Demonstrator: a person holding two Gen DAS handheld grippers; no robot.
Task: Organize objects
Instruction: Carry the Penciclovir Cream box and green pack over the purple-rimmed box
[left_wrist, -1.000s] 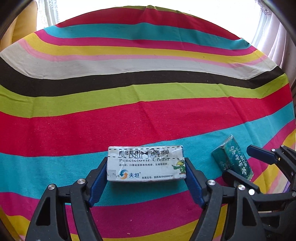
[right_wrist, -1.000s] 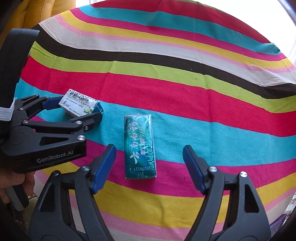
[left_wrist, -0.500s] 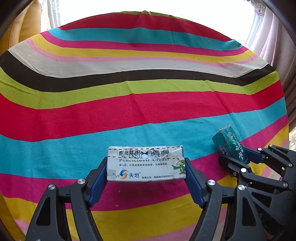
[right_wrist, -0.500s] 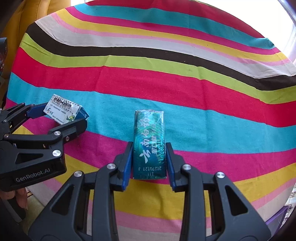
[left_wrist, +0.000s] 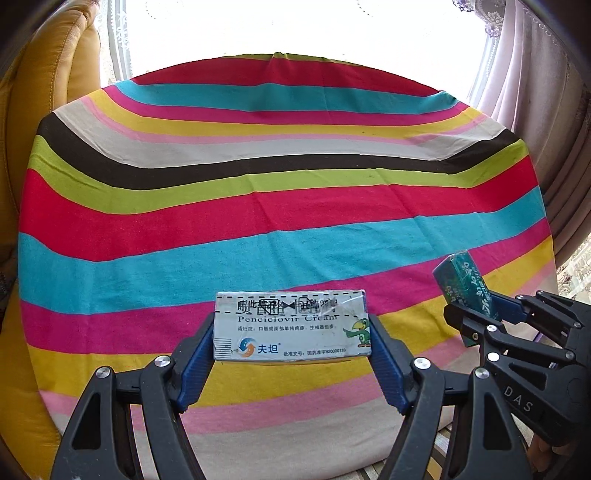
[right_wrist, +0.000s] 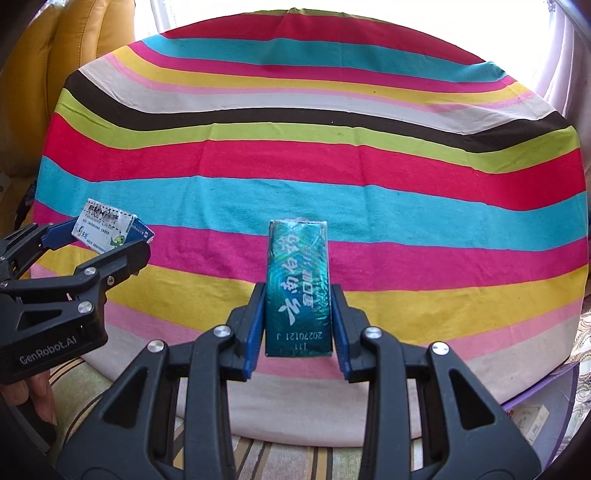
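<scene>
The left gripper (left_wrist: 291, 328) is clenched on the white cream box (left_wrist: 291, 325), which sits crosswise between its blue pads in the lower centre of the left wrist frame. The right gripper (right_wrist: 299, 295) grasps the green pack (right_wrist: 297, 288), held lengthwise in the lower middle of the right wrist frame. Both things appear lifted above the striped cloth (left_wrist: 280, 206).

The cloth covers a rounded table and fills the middle of both frames; nothing else lies on it. Its far edge curves along the upper part of each frame, under the bright window. A yellow leather seat (left_wrist: 55, 110) is at the upper left, and a pale curtain (left_wrist: 535, 110) hangs at the right edge. In the left wrist frame, the right gripper with the green pack shows at the lower right, near but apart from the box.

The box reads "Penciclovir Cream", with Chinese characters and a small green bird drawing. The green pack shows "20270121 J" and "111", upside down. The left gripper's body reads "GenRobot.AI" in the right wrist frame.
</scene>
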